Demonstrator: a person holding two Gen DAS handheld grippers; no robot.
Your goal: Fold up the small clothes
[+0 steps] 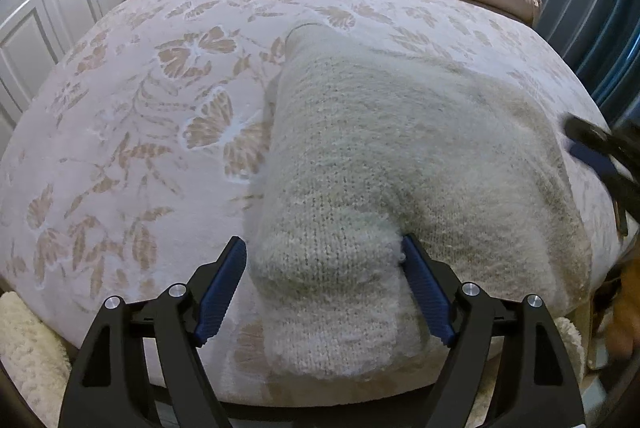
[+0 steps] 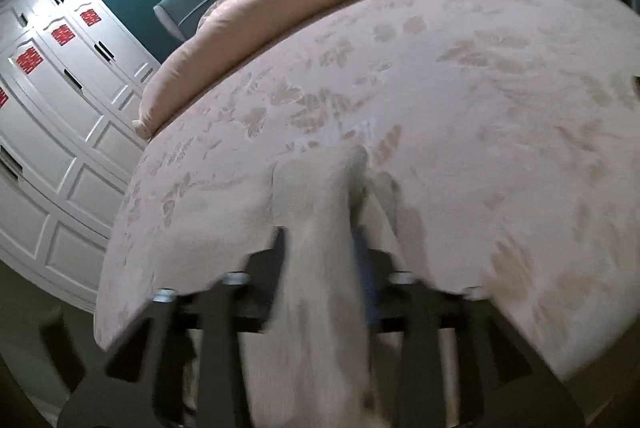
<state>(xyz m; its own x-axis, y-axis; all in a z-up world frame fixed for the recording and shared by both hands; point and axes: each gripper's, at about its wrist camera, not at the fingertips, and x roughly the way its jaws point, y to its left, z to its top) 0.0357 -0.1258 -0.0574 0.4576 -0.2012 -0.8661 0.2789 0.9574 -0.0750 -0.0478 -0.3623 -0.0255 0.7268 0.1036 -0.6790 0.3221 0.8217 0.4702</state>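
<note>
Here, knit sweater [image 1: 384, 148] lies on floral bed [image 1: 140, 116]. L gripper [image 1: 324, 260]: jaws wide, folded sleeve between, pads just beside it. R gripper [image 2: 324, 248]: blurred, jaws around sweater fabric; grip can't be told.

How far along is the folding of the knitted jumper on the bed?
Done: a strip of the knitted jumper lies folded over its body. In hand: the left tongs straddle the near fold, open; knit runs between the right tongs, grip unclear. To do: the spread right part, probably.

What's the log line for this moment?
sweater part-folded on bed | left gripper open, astride fold | right gripper blurred, grip unclear
</note>
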